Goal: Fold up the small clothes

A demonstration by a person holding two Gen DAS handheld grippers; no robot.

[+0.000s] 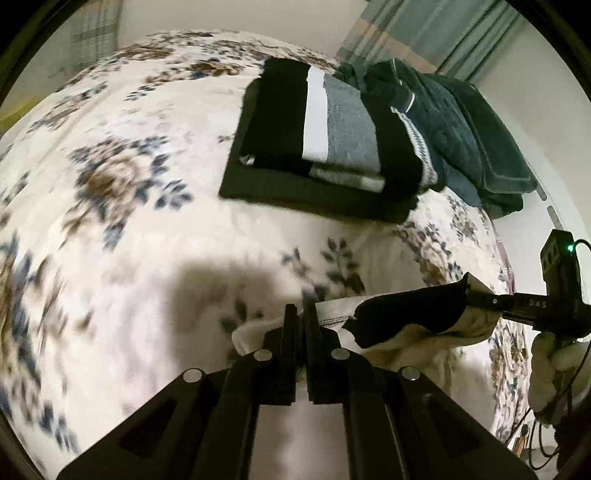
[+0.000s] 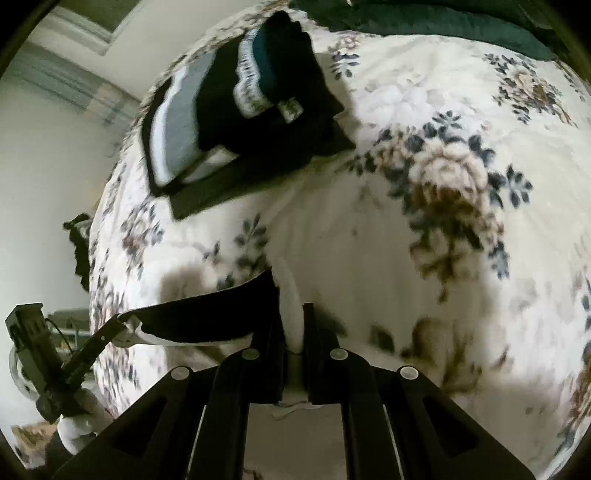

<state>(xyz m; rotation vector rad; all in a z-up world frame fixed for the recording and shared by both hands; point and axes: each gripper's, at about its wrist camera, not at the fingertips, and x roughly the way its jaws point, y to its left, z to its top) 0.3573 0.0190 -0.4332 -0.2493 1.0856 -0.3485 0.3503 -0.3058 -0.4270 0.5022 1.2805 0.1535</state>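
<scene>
A bed is covered by a cream blanket (image 1: 140, 236) with blue and brown flowers, and behind it there is a pale wall with a striped curtain (image 1: 417, 33). In the left wrist view, the left gripper (image 1: 301, 314) is low in the middle, and its jaws are nearly closed on the white hemmed edge of a small black and white garment (image 1: 406, 314). This garment is stretched in the air above the blanket, from the left gripper to the right gripper (image 1: 476, 293), which pinches the other end at the right side; a white-gloved hand (image 1: 546, 362) holds that tool. Further back on the bed, to the right of the center, lies a stack of folded clothes (image 1: 332, 125), black with a white and grey stripe, and just beside it on the right is a pile of dark green clothes (image 1: 465, 125). In the right wrist view, the left gripper (image 2: 118, 325) comes from the lower left and grips the far end of the garment (image 2: 207, 314). At the center, the jaws of the right gripper (image 2: 293, 317) are clenched on a white fold of the same cloth. The folded stack (image 2: 229, 110) is above, and the green pile (image 2: 424, 18) is at the top edge.
</scene>
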